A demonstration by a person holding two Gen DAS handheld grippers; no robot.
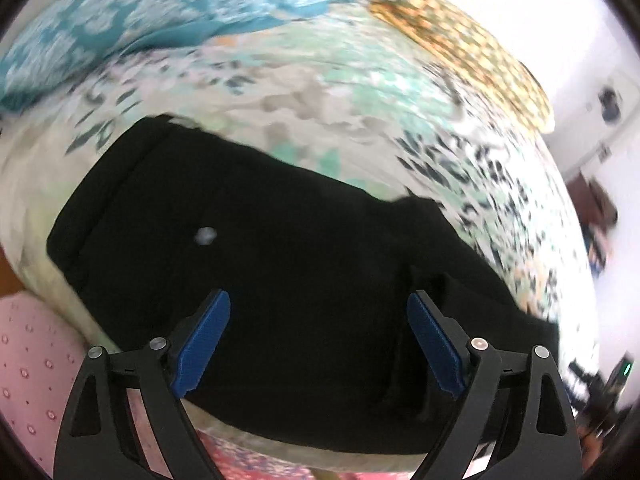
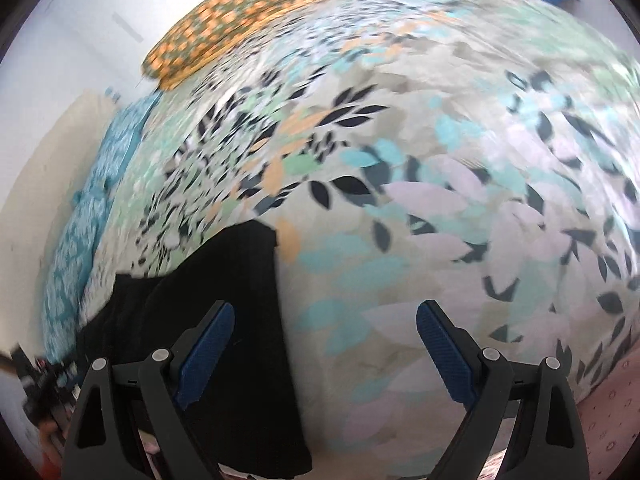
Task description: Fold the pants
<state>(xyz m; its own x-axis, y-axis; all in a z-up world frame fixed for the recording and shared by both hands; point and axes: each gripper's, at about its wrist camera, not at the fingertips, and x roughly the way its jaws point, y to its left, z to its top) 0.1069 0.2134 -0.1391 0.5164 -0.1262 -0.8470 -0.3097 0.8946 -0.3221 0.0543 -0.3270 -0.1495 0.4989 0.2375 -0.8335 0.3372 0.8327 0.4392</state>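
Note:
Black pants lie flat on a leaf-patterned bedsheet, with a small white spot on the cloth. My left gripper is open and empty, hovering just above the pants near the bed's front edge. In the right wrist view the pants show at the lower left, one end reaching the front edge. My right gripper is open and empty above the bedsheet; its left finger is over the pants' edge, its right finger over bare sheet.
A teal patterned pillow lies at the back left and an orange patterned pillow at the back right. A pink dotted cloth hangs below the bed's front edge. White walls stand behind.

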